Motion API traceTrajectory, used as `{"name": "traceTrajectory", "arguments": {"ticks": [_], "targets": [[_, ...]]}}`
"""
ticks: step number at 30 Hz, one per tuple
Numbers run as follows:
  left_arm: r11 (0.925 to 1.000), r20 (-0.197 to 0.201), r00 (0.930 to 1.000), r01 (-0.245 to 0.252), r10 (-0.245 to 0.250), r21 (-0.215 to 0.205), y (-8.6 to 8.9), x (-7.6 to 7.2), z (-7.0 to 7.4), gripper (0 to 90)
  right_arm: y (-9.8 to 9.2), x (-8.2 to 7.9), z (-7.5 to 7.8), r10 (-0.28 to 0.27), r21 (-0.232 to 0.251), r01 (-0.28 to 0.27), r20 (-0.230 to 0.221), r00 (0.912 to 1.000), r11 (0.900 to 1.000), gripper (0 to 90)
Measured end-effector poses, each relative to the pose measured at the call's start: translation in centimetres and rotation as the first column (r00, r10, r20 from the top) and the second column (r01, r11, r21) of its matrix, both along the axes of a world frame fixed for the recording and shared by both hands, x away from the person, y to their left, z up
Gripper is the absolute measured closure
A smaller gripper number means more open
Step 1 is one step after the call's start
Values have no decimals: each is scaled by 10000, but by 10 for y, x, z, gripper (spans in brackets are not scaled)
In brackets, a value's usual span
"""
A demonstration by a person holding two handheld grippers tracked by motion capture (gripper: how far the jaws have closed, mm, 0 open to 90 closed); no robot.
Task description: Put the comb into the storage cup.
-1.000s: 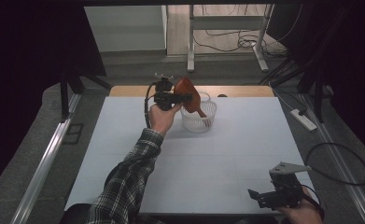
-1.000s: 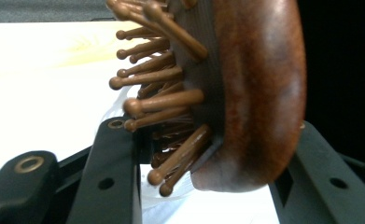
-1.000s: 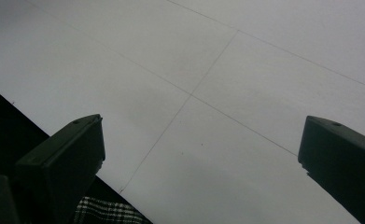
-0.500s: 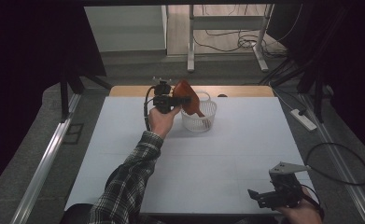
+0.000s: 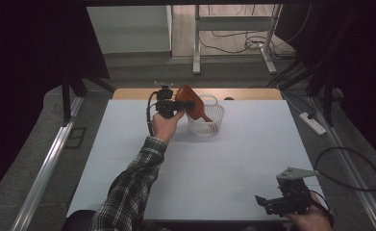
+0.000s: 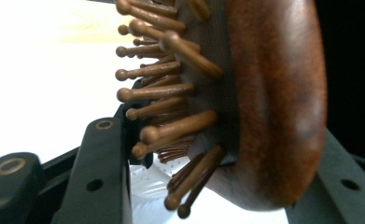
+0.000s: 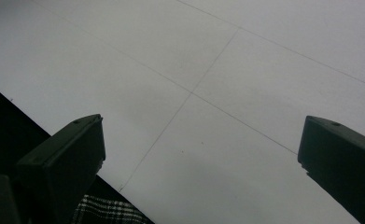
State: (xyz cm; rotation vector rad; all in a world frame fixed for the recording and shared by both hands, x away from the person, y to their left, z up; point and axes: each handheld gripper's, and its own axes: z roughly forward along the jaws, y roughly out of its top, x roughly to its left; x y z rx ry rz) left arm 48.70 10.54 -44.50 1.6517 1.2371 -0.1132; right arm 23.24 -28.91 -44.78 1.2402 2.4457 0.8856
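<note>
A brown wooden hairbrush [image 5: 194, 104] hangs tilted over a white perforated basket [image 5: 209, 126] at the far middle of the white table [image 5: 224, 163], its handle dipping into the basket. My left gripper [image 5: 187, 103] is shut on the brush head. In the left gripper view the brush [image 6: 273, 107] stands between the jaws, bristles against the left one and smooth back against the right. These jaws have just been opening a little, with the brush still between them. My right gripper [image 5: 265, 204] rests open near the table's front right corner, and its jaws [image 7: 201, 135] stand wide over bare table.
A wooden strip [image 5: 128, 94] runs along the table's far edge behind the basket. Cables [image 5: 344, 163] and a power strip [image 5: 312, 122] lie on the floor at the right. A metal rail [image 5: 46, 173] runs along the left side. A plaid sleeve [image 5: 132, 192] crosses the front left.
The left hand with the brush has sunk slightly over the basket. The right gripper has not moved.
</note>
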Motion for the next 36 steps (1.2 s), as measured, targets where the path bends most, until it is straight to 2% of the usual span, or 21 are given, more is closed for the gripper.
{"name": "traceTrajectory", "arguments": {"ticks": [6,12,15,19,30,34,36], "targets": [[10000,-59,10000,-26,26,-12,3,2,-3,469,0,0,0,-18,-29,18,-15,10000,10000,9],[9999,82,10000,-40,38,168,4,1,-3,424,0,0,0,-14,-32,14,-9,10000,10000,10],[10000,98,9999,-27,28,-13,5,1,-4,399,0,0,0,-13,-42,13,-24,10000,10000,10],[10000,211,9997,85,-86,45,6,2,-4,368,0,0,0,-16,-53,16,-24,10000,10000,10],[9962,741,9952,597,-644,641,6,1,2,219,1,0,0,7,-88,-8,-33,10000,10000,10],[9898,1122,9889,845,-974,1145,9,-1,7,190,1,0,-1,19,-133,-19,-35,10000,9999,10],[9872,1191,9868,939,-1095,1292,10,-2,9,179,1,0,-1,19,-133,-20,-35,10000,9999,10]]}}
